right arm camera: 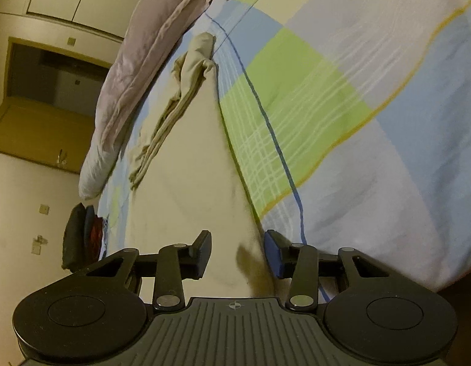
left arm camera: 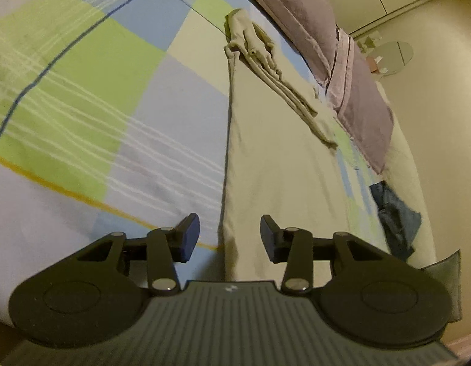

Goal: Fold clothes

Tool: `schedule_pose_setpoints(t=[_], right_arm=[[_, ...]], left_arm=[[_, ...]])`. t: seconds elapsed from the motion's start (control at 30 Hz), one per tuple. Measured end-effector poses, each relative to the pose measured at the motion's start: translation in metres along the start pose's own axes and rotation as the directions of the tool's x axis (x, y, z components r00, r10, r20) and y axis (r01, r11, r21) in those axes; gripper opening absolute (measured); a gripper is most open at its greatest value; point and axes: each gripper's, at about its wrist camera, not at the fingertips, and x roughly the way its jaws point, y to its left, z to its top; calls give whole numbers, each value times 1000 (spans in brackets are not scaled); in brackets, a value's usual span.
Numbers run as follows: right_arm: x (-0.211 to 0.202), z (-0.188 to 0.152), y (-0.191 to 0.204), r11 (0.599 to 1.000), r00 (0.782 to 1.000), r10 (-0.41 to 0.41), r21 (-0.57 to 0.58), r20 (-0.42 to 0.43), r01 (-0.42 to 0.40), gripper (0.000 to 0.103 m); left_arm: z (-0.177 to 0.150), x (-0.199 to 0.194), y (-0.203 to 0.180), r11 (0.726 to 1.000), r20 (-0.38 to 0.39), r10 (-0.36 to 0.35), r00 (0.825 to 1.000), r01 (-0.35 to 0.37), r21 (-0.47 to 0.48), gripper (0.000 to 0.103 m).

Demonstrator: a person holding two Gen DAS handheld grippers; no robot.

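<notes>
A beige garment (left arm camera: 275,164) lies spread flat on the checked bedsheet (left arm camera: 83,97), with a bunched sleeve (left arm camera: 265,58) folded across its far end. My left gripper (left arm camera: 230,238) hovers open over the garment's near left edge, nothing between its fingers. In the right wrist view the same beige garment (right arm camera: 192,164) stretches away, its bunched sleeve (right arm camera: 180,91) at the far left. My right gripper (right arm camera: 237,253) stands open over the garment's near right edge, where the cloth makes a small raised wrinkle; its fingers are apart from the fabric as far as I can tell.
A mauve quilt (left arm camera: 336,48) lies along the far side of the bed, seen also as the quilt (right arm camera: 137,70). A blue denim piece (left arm camera: 397,216) sits at the bed's right edge. Dark and red clothes (right arm camera: 80,241) are piled at the left. A doorway (right arm camera: 52,76) and cupboards stand behind.
</notes>
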Motion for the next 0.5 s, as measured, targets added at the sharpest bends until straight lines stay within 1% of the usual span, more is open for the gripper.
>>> schedule_pose_setpoints(t=[0.1, 0.23, 0.33, 0.43, 0.5], right_arm=[[5, 3, 0, 1000, 1000, 9, -8, -10, -9, 43], [11, 8, 0, 1000, 999, 21, -18, -25, -22, 43], [11, 7, -3, 998, 997, 52, -20, -53, -53, 43], [12, 7, -6, 996, 993, 83, -19, -81, -85, 43], [11, 6, -12, 993, 988, 120, 3, -94, -120, 43]], left_arm=[[5, 11, 0, 999, -27, -42, 999, 42, -18, 39], [8, 28, 0, 994, -78, -103, 992, 99, -53, 39], [7, 28, 5, 989, -98, -134, 986, 127, -73, 39], [-2, 24, 12, 981, -113, -179, 977, 169, -96, 37], [-5, 25, 14, 976, -116, -202, 972, 191, -104, 37]])
